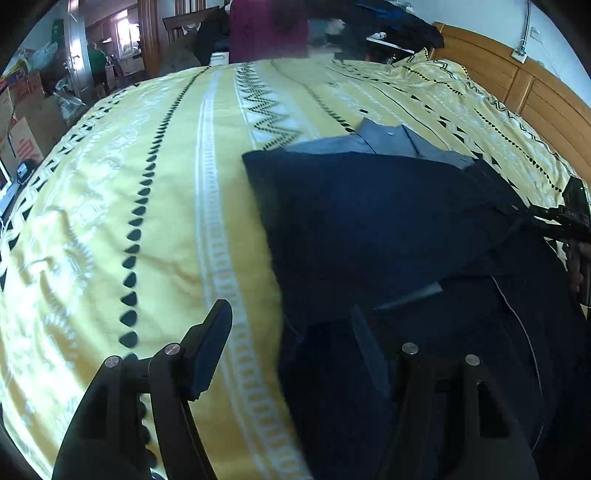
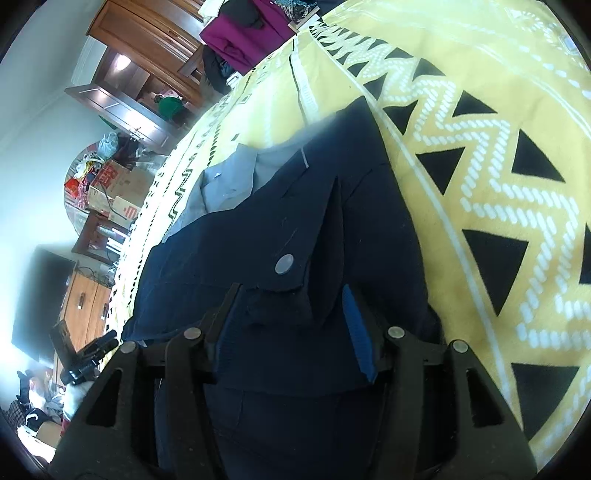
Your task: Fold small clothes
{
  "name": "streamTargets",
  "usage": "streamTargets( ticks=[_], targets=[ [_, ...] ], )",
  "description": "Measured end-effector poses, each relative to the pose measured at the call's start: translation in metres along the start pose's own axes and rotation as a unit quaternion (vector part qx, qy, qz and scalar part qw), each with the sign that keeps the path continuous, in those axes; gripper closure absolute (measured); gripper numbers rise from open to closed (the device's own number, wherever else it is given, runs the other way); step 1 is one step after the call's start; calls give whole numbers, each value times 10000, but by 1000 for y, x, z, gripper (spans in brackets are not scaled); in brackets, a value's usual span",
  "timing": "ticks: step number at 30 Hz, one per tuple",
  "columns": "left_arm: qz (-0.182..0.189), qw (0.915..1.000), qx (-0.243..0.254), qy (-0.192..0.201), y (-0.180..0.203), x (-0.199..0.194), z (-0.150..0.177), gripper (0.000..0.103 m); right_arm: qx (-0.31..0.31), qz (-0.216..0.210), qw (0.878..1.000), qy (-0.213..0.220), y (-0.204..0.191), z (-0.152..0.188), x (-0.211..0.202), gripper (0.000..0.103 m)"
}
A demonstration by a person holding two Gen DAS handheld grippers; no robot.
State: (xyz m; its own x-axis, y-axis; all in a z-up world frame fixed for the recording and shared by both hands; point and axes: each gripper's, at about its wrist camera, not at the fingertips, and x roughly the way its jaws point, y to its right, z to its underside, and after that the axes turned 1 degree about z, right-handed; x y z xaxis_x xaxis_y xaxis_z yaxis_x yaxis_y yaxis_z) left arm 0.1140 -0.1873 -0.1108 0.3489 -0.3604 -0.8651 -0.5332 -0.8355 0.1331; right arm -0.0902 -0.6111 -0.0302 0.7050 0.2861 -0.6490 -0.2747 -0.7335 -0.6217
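A dark navy garment (image 1: 388, 221) with a grey collar (image 1: 388, 140) lies partly folded on the yellow patterned bedspread (image 1: 147, 184). My left gripper (image 1: 293, 339) is open at the garment's left edge; one finger hangs over the bedspread, the other over the navy cloth. In the right wrist view the navy garment (image 2: 258, 229) shows a grey snap button (image 2: 284, 264). My right gripper (image 2: 290, 321) stands open, with bunched navy fabric lying between its wide-apart fingers. The right gripper (image 1: 570, 218) also shows at the garment's far right edge.
A wooden headboard (image 1: 535, 96) borders the bed at the right. A person in a maroon top (image 1: 267, 29) stands beyond the far edge, beside a pile of dark clothes (image 1: 399, 26). Cardboard boxes (image 2: 118, 184) and a wooden cabinet (image 2: 85, 306) stand on the floor at the left.
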Motion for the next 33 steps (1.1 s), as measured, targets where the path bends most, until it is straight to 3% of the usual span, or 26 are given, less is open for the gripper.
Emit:
streamTargets(
  ticks=[3,6,8,11,13,16,19,21,24,26,30,33],
  targets=[
    [-96,9998,-14,-175,11,11,6,34,19,-8,10000,22,2,2,0,50],
    [-418,9987,-95,-258,6,26,11,34,-38,51,10000,36,0,4,-1,50],
    [-729,9956,-538,-242,-14,32,12,29,-167,189,9996,99,-5,3,-8,49],
    [-341,9925,-1173,-91,-38,32,24,22,-618,363,9965,423,-25,-2,-26,51],
    [-397,9933,-1082,-76,-34,32,26,22,-955,304,9936,529,-39,-8,-29,52],
    [-431,9935,-1051,-94,-33,30,26,22,-1272,56,9918,138,-53,-17,4,54],
    [-391,9933,-1088,-85,-32,25,28,22,-1352,63,9885,-668,-46,-15,58,58],
    [-404,9933,-1075,-133,-36,20,28,22,-1448,183,9872,-636,-43,-15,58,70],
    [-572,9933,-995,-141,-35,-6,34,26,-1322,323,9882,-708,-46,-13,24,69],
    [-486,9936,-1015,-59,-36,-36,44,26,-1433,239,9869,-694,-50,2,-19,65],
    [48,9946,-1041,-32,-31,-90,80,26,-1310,199,9881,-780,-38,51,-100,49],
    [565,9903,-1266,-45,-25,-123,119,26,-960,383,9893,-1026,-11,100,-144,47]
  ],
)
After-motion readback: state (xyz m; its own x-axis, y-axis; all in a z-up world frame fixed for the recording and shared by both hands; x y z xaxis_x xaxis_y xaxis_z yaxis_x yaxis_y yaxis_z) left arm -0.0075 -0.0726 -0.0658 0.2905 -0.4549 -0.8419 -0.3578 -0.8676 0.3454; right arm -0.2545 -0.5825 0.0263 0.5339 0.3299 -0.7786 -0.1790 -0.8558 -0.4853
